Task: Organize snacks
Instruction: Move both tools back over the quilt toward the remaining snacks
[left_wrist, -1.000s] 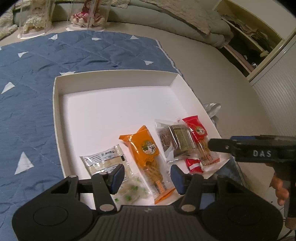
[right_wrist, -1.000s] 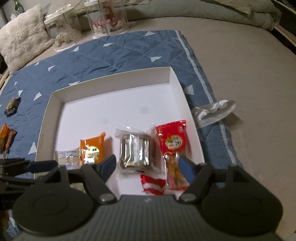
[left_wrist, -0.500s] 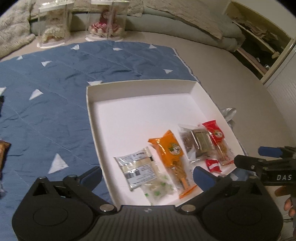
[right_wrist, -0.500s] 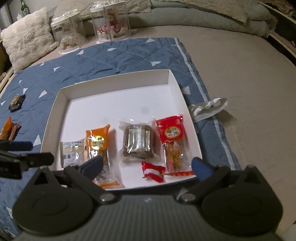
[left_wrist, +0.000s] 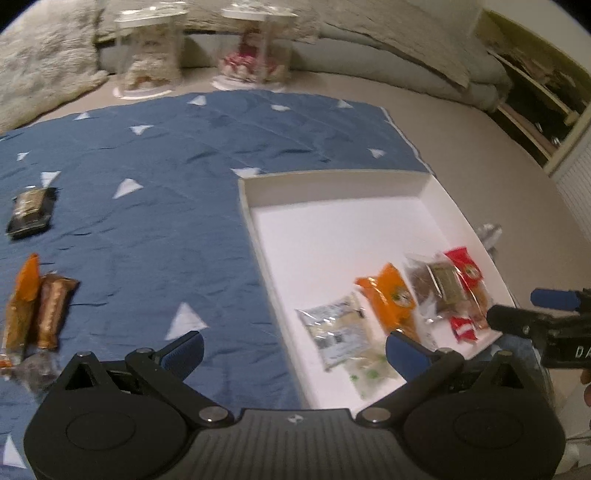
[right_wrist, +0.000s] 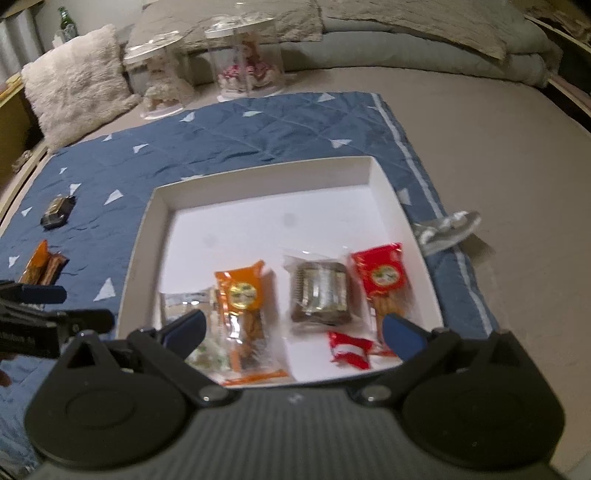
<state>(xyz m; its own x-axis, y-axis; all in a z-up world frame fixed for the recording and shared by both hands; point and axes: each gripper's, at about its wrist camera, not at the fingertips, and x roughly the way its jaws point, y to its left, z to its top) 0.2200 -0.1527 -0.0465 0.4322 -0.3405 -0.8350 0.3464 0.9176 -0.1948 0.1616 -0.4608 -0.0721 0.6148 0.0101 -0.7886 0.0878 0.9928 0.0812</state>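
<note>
Blue quilted blanket (right_wrist: 258, 133) on the floor, white tray (right_wrist: 384, 192) lying on it, snack packets (right_wrist: 317, 291) in a row along the tray's near edge, loose bars (left_wrist: 37, 314) on the blanket, left gripper (left_wrist: 293, 350) and right gripper (right_wrist: 291, 332) with fingers spread wide, nothing between them

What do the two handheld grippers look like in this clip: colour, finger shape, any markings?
Both match: the left gripper and right gripper have matte black ribbed bodies with round caps, black linkage arms with silver pivot screws, and blue fingertip pads. White lettering marks each one's side, partly cut off. No cables or sleeves show.
</note>
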